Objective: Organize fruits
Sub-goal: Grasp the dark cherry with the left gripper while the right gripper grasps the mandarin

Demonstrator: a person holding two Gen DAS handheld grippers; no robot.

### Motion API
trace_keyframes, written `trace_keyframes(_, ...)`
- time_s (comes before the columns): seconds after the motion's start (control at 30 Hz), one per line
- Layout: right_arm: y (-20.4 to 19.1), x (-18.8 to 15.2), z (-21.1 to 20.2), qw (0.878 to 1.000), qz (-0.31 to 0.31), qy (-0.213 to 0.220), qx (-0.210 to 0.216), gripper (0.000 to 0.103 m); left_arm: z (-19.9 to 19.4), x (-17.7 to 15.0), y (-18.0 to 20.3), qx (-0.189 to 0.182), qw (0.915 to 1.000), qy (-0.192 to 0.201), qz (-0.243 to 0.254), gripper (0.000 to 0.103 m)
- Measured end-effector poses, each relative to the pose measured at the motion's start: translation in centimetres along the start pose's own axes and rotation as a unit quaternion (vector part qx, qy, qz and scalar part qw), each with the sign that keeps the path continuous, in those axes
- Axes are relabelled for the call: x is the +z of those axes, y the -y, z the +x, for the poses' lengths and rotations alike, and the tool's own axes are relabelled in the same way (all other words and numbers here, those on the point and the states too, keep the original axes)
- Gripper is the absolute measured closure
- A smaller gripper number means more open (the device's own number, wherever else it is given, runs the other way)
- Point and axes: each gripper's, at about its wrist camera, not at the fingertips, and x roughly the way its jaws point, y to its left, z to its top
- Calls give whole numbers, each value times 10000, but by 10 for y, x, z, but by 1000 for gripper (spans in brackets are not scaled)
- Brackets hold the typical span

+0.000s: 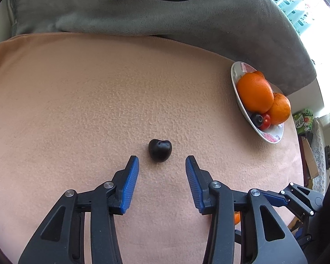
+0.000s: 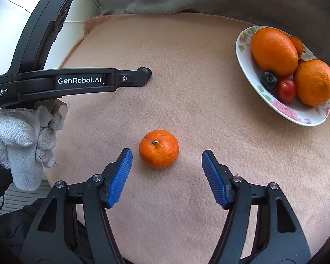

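1. Through the left wrist camera we see our left gripper with its jaws apart and empty; the dark cherry lies on the peach cloth just beyond the fingertips, centred between them, untouched.
2. Through the right wrist camera we see our right gripper spread wider, holding nothing; the mandarin sits just ahead, nearer the left pad. The plate of fruit stands well apart at upper right.

In the left wrist view, the right gripper is cut off at the lower right edge, and a small orange fruit shows only as a sliver behind a black finger. In the right wrist view, the two big oranges hide most of a small orange fruit on the plate. The gloved hand runs off the left edge.
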Motion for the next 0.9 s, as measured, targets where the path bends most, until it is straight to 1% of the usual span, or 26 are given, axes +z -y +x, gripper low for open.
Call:
trace_keyframes(0.1, 0, 2, 5, 10000, -8, -62, -24, 36, 4, 2, 0, 31, 10000, -38, 9, 63)
trace_keyframes(0.33, -2, 9, 16, 9999, 9, -153, 38, 37, 11, 7, -3, 41, 10000, -69, -17, 64)
trace_keyframes(0.4, -4, 11, 20, 9998, -14, -182, 61, 42, 12, 8, -3, 77, 9999, -67, 17, 67)
trace_keyframes(0.53, -10, 17, 29, 9997, -55, -243, 86, 44, 13, 9, -2, 109, 9999, -63, 41, 71)
trace_keyframes(0.57, -10, 18, 30, 9996, -56, -251, 94, 52, 13, 9, -3, 124, 9999, -56, 44, 73)
trace_keyframes(0.6, -10, 19, 31, 9995, -48, -270, 127, 56, 13, 9, -4, 128, 9999, -51, 38, 74)
trace_keyframes(0.9, -12, 21, 32, 9995, -5, -249, 215, 59, 11, 12, -9, 138, 9999, -33, 91, 80)
